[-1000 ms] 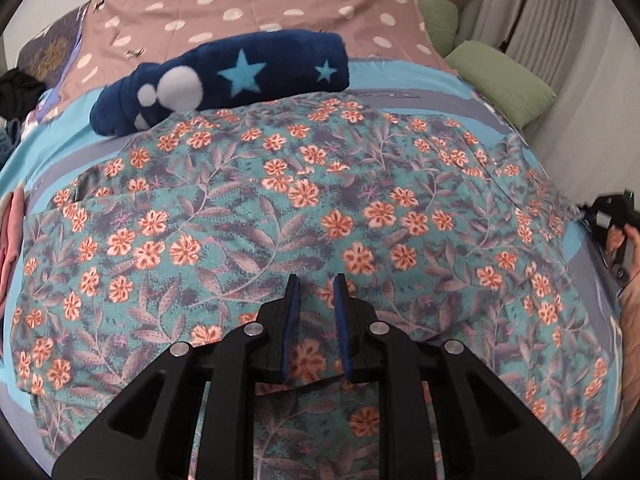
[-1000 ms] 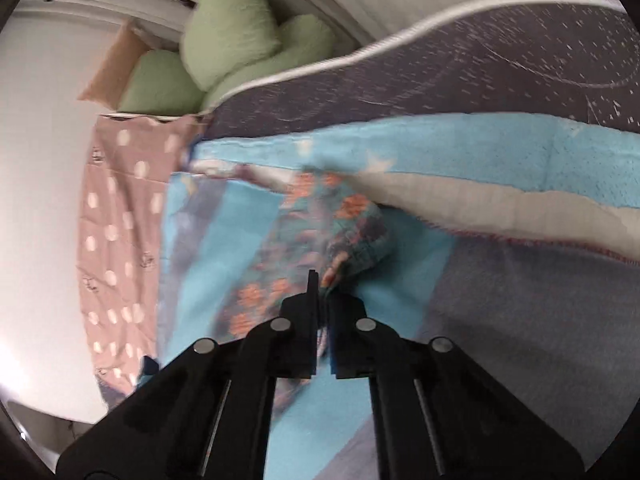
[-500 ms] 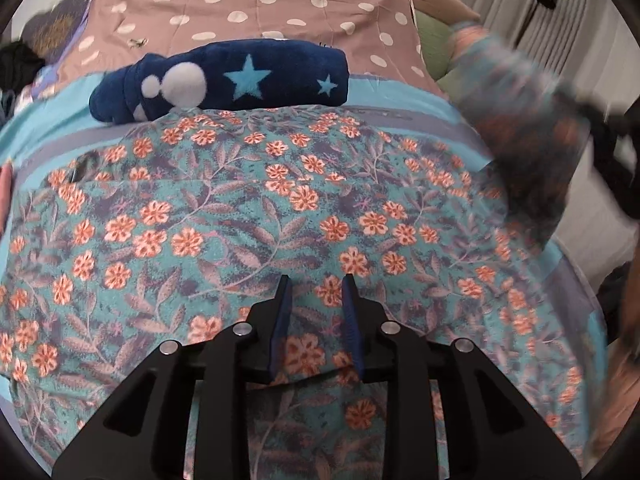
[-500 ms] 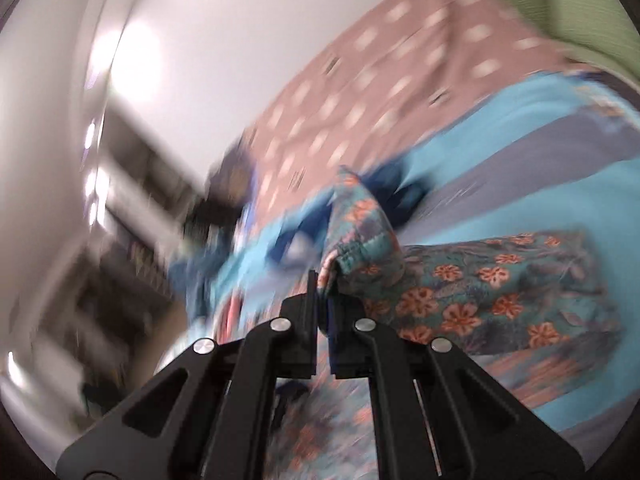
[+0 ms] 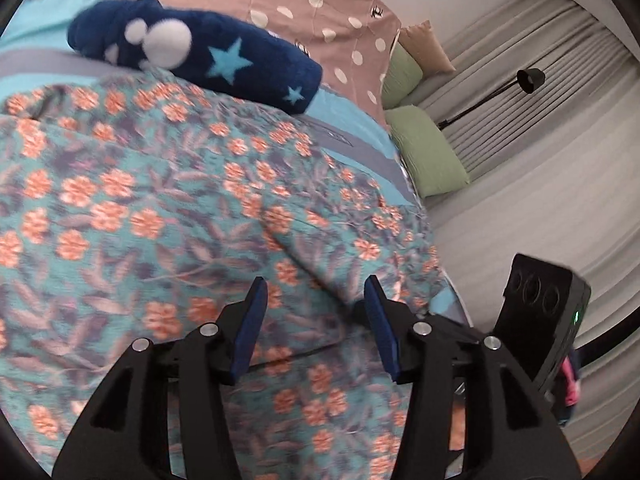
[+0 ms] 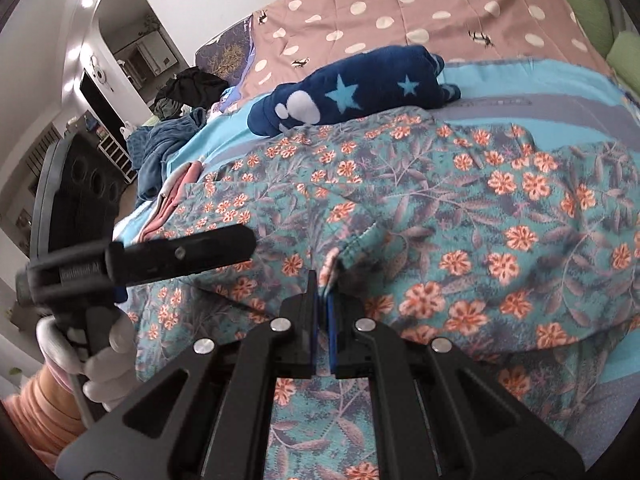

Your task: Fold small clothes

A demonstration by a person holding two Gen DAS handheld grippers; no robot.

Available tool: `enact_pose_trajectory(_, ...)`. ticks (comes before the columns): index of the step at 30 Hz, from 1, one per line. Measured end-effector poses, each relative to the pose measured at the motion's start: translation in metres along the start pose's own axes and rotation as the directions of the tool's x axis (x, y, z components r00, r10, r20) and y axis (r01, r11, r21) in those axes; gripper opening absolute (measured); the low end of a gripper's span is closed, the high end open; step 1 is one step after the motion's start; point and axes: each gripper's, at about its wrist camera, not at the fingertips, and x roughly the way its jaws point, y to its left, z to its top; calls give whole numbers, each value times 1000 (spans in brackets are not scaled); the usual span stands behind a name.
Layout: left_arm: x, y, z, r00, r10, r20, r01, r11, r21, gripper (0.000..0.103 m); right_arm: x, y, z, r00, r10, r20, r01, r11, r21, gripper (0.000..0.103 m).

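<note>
Left wrist view. We see the left gripper (image 5: 314, 312) with its jaws opening; the blue pads (image 5: 250, 324) stand apart and press on nothing. The floral garment (image 5: 132, 216) lies beneath and ahead of the fingers, spread over the bed. A folded-over layer of it shows as a raised edge running from ahead of the fingers down past the right fingertip. Beyond the garment, well ahead of the fingers, lies a navy star-print plush (image 5: 224, 64); farther right are green pillows (image 5: 428, 152).

Right wrist view. The right gripper (image 6: 322, 296) is clenched on a hem of the floral garment (image 6: 460, 216): a pinch of cloth rises from between the fingertips. The flap it holds drapes to the right of the fingers, lying over the flat layer. Left of the fingers we see the other gripper and the gloved hand (image 6: 104, 356) that holds it (hand low, near the frame edge). The plush (image 6: 352, 88) sits far ahead; loose clothes (image 6: 168, 152) are piled beyond the left side.

Progress, our judgement. One side has been brought over the body of the garment, so a first fold looks under way but not set down or smoothed. Left to do: release the hem, flatten, further folds.

Appearance. Teal cloth, orange flowers, grey leaves; soft, rumpled, blurred in places.
</note>
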Motion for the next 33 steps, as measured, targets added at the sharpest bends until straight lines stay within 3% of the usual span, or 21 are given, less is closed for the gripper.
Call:
enact_pose_trajectory(1,3,-2,2,1000,1,-6,-1,1000,-1,63,1,2,-1,1000,-4,3,4,1000,-12,8)
enact_pose_trajectory(4,9,-2,4,1000,1,-14,-1,1000,-3,64,4,10,-2,1000,1,6,0,999,-53,12)
enact_pose_trajectory(9,21,12,9,998,-45,-52,39,994,-100,64,12,16,-7,1000,-15,-16,13,994,-106,12)
enact_pose_trajectory(16,38,11,16,996,-56,-70,46,989,-138,64,9,22,-11,1000,-18,-1,18,991,-133,12)
enact_pose_trajectory(18,41,10,19,996,-51,-79,41,990,-133,54,8,27,-12,1000,-24,3,24,987,-161,12)
enact_pose_trajectory(19,43,9,20,995,-48,-90,36,991,-128,35,8,29,-13,1000,-25,3,25,984,-174,12)
enact_pose_trajectory(20,45,9,19,993,-45,-105,32,992,-124,6,8,33,-14,1000,-26,3,26,981,-190,12)
enact_pose_trajectory(24,43,4,20,995,-11,-99,2,995,-98,3,4,35,-16,1000,-28,-1,27,979,-204,16)
enact_pose_trajectory(27,25,-8,26,998,-26,-56,23,998,-59,3,-10,29,-13,999,-35,22,39,980,-198,36)
enact_pose_trajectory(32,-32,-45,51,995,-49,82,43,996,72,3,-46,-9,-4,977,-189,95,200,971,-128,46)
enact_pose_trajectory(33,-44,-50,55,993,-50,107,41,995,89,3,-51,-17,-3,969,-223,102,233,968,-98,57)
